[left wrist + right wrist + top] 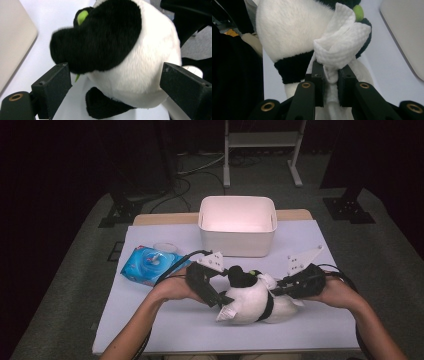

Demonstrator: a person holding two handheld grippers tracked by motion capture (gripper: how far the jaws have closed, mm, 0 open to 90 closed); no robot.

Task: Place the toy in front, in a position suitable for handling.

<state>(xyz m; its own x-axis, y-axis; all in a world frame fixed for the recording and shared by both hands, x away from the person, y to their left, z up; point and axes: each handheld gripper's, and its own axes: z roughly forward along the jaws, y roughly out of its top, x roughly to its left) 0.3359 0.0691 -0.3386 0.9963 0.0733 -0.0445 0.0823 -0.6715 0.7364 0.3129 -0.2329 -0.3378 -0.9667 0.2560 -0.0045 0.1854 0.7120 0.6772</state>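
Panda (248, 301), a black-and-white plush, lies on the table (165, 320) in front of the bin (237, 225), between the two hands, and serves as the reference for everything below. Left gripper (212, 295) sits at the panda's left side; in the left gripper view its jaws stand apart on either side of the rounded white body, one pad near a black patch and the other near the white flank, so the claw is released, and actual pad contact cannot be confirmed. This bracketing position is judged to steady the panda against sideways push. Right gripper (329, 80) comes in from the panda's right and is clenched on a wipe (340, 48), a white textured cloth bunched between its jaws, with the free fold pressed against the panda's fur beside a small green detail (358, 13). Pinching the wipe low leaves a soft wad ahead of the jaws, which suits rubbing the fur without hard parts touching it. Wipe pack (148, 265), blue, lies left of the panda and behind the left hand, within reach for another sheet. The bin behind the panda stands open and appears empty, probably the destination once cleaning is done.
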